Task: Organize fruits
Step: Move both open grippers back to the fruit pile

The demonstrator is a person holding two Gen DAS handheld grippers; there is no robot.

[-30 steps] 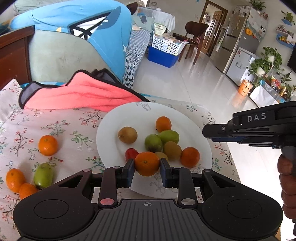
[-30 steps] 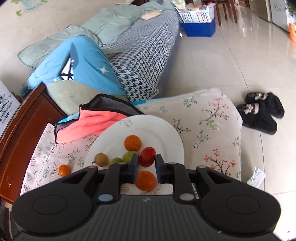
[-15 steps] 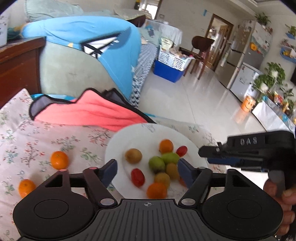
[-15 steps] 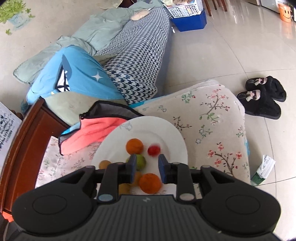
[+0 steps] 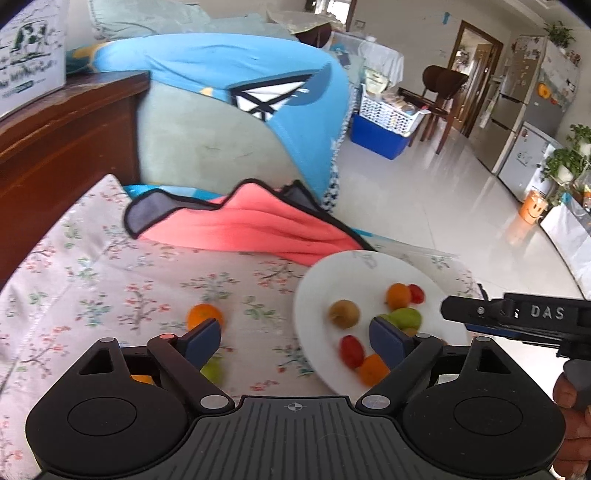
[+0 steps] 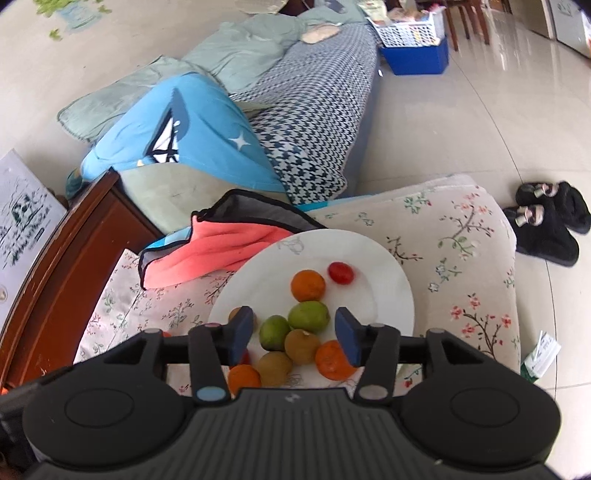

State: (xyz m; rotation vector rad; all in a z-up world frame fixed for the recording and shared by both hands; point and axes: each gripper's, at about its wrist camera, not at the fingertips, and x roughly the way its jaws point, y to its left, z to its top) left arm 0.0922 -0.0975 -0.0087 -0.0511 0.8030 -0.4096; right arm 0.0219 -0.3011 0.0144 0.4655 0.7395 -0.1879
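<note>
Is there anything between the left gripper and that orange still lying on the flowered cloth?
Nothing visible. The orange lies bare on the flowered cloth, just beyond the left gripper, whose jaws have just been opening and hold nothing. The white plate sits off to its right.

Glossy pale floor tiles (image 6: 461,110) reflected daylight. A houndstooth sofa (image 6: 317,110) ran toward a blue crate (image 6: 415,59) topped by a white basket (image 6: 406,31). Black slippers (image 6: 546,225) sat on the floor; a fridge (image 5: 524,92) and potted plants (image 5: 565,162) lined the far wall.
</note>
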